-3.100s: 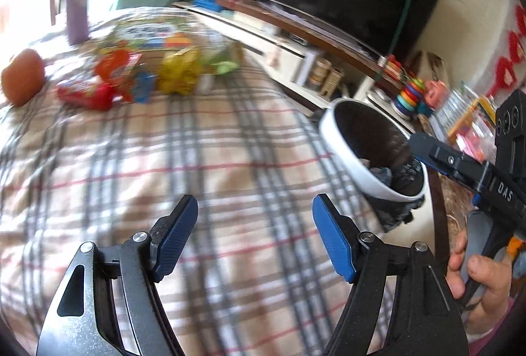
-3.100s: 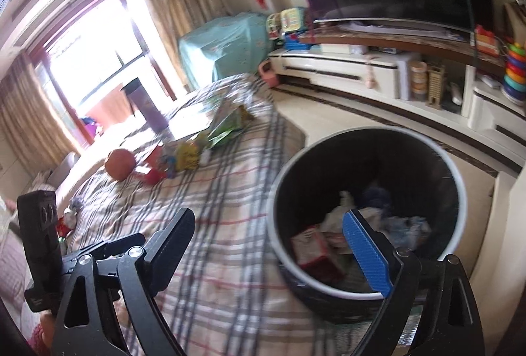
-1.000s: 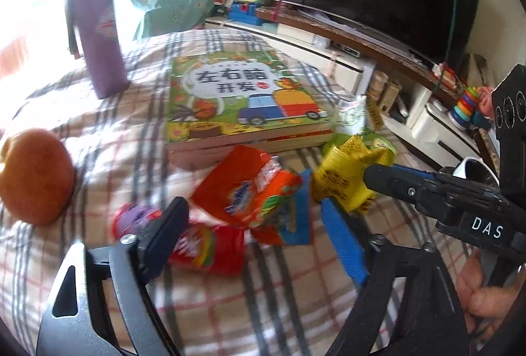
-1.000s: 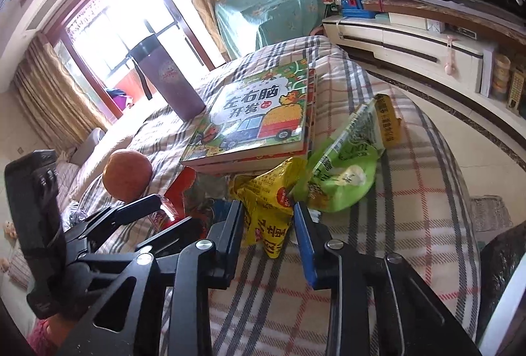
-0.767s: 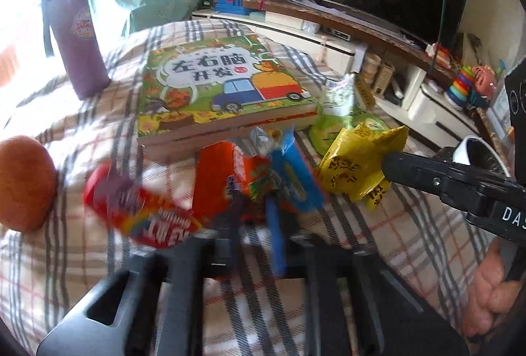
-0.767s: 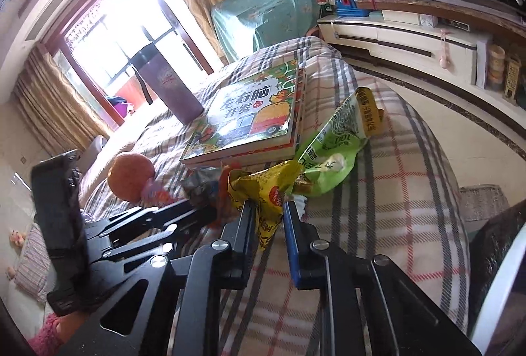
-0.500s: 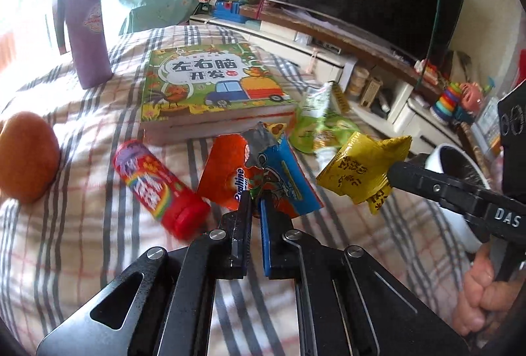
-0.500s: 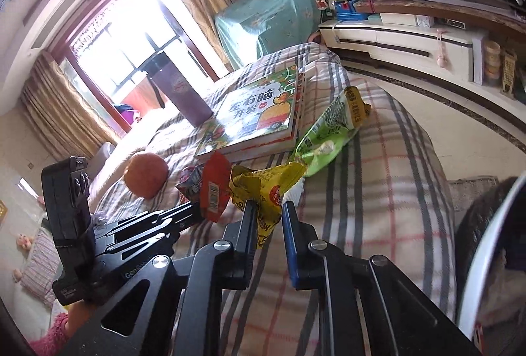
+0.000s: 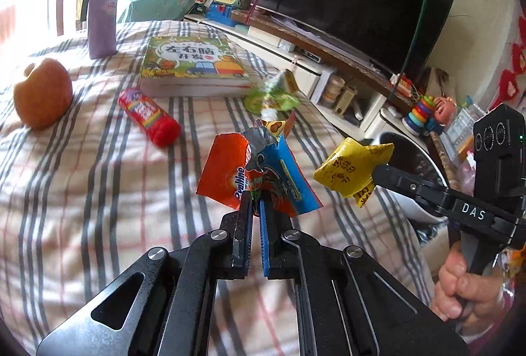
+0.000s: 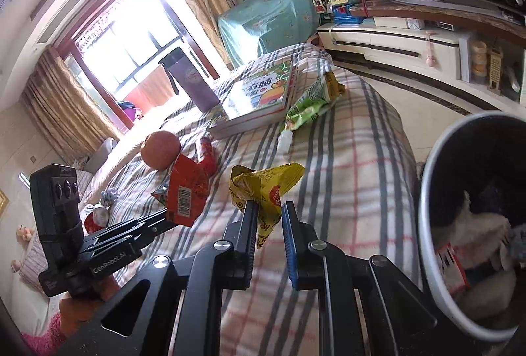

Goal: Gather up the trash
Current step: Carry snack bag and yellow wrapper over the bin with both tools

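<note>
From my left wrist camera, my left tongs (image 9: 255,203) are clamped on the orange-and-blue wrapper (image 9: 253,173), lifted above the plaid bed (image 9: 98,191); at three o'clock my right tongs (image 9: 378,173) pinch the yellow wrapper (image 9: 351,171). From my right wrist camera, those tongs grip the yellow wrapper, with the trash bin (image 10: 427,191) at three o'clock and the green wrapper (image 10: 309,106) lying at twelve.

A plaid-covered bed (image 9: 98,191) carried a picture book (image 9: 194,66), a purple tumbler (image 9: 102,23), an apple (image 9: 42,99), a red candy tube (image 9: 149,115) and a green wrapper (image 9: 269,99) beside the book.
</note>
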### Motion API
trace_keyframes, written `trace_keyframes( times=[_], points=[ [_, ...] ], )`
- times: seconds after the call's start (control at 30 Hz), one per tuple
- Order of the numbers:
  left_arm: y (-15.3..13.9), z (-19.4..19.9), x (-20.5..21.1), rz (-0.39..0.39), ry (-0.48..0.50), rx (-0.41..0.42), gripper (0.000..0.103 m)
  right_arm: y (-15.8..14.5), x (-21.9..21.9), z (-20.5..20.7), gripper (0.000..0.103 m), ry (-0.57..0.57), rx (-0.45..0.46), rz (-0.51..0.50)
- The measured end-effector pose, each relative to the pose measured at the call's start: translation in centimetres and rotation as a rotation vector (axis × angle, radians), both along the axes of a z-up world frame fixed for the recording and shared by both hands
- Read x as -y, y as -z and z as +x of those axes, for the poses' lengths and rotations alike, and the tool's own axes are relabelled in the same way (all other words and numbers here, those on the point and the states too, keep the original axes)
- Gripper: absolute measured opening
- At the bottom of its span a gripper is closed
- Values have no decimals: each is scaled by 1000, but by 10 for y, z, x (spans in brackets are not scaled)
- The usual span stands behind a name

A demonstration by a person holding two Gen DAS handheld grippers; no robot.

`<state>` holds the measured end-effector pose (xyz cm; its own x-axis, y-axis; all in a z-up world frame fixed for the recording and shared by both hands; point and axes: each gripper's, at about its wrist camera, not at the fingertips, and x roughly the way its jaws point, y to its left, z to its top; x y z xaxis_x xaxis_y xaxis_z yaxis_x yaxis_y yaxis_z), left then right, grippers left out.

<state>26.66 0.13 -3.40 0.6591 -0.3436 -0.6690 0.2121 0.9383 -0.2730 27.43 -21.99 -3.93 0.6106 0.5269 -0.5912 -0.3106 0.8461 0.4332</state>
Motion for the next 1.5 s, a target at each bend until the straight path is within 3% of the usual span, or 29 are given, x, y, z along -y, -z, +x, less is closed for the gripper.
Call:
trace_keyframes(
  times=[0.27,0.57,1.5],
  points=[
    [5,-34,16,-31,14,-24,4,5,11,-35,15,16,-3,-19],
    [3,-61,40,1,44,-13,4,5,25,-66,15,38,4,-15],
    [-13,-83,92,52,142,18,4,-13,70,-107,15,122,74,3]
  ],
)
